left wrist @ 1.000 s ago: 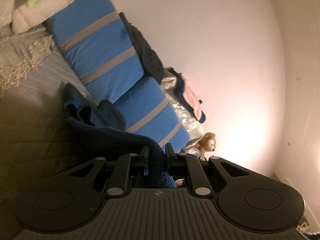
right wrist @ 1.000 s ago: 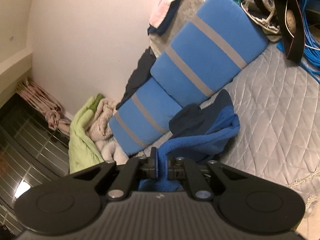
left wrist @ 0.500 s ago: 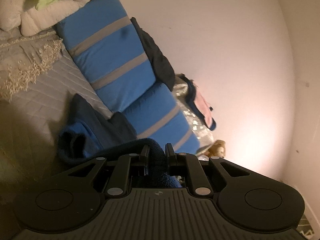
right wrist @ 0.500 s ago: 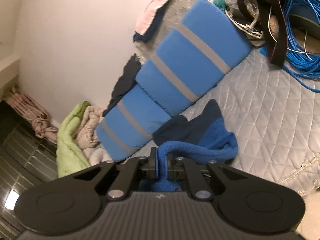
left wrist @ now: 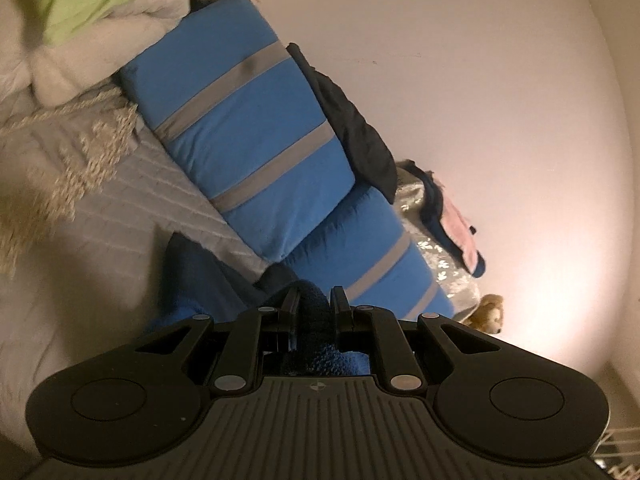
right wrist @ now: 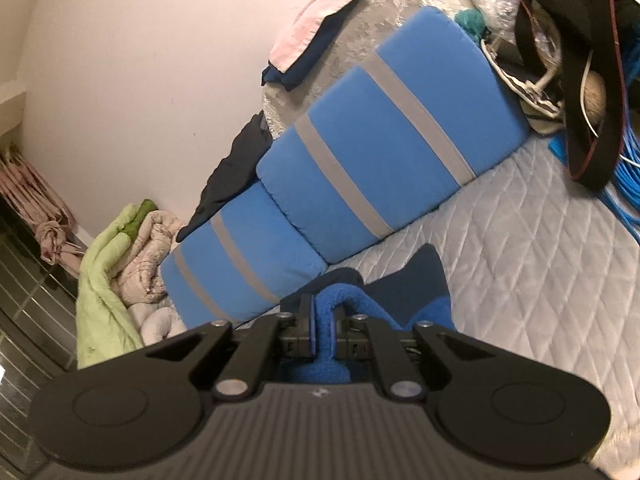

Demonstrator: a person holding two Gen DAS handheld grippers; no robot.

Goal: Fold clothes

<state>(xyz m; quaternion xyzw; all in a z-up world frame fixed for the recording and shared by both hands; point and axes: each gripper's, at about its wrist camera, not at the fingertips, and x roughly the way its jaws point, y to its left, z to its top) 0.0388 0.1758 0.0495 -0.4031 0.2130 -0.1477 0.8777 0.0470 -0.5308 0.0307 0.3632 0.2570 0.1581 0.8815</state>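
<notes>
Both jaws clamped narrow on the blue fleece garment point(right wrist: 432, 304): left gripper point(left wrist: 314, 300) pinching a dark, bunched roll of it, right gripper point(right wrist: 323, 312) pinching a brighter blue fold that looped over its inner pad. Rest of the garment trailed onto the quilted bed point(right wrist: 540, 264), toward 1 o'clock in the right wrist view and 10 o'clock in the left.

Judged risks: thick fleece gripped as a wad, not a clean edge, so liable to slip or release unevenly; layers possibly caught together, leaving a skewed crease; slack middle likely to drag and bunch if swept low across the quilt.

Little room ahead: striped blue cushions point(right wrist: 372, 152) lay just beyond the garment from 10 to 1 o'clock, close enough to snag a forward swing. Blue cable point(right wrist: 624, 192) and a dark strap point(right wrist: 592, 120) crowded 2 o'clock. Open quilt lay at 3 o'clock in the right view, and at 9 o'clock in the left view, bounded farther out by a fringed throw point(left wrist: 80, 160)
</notes>
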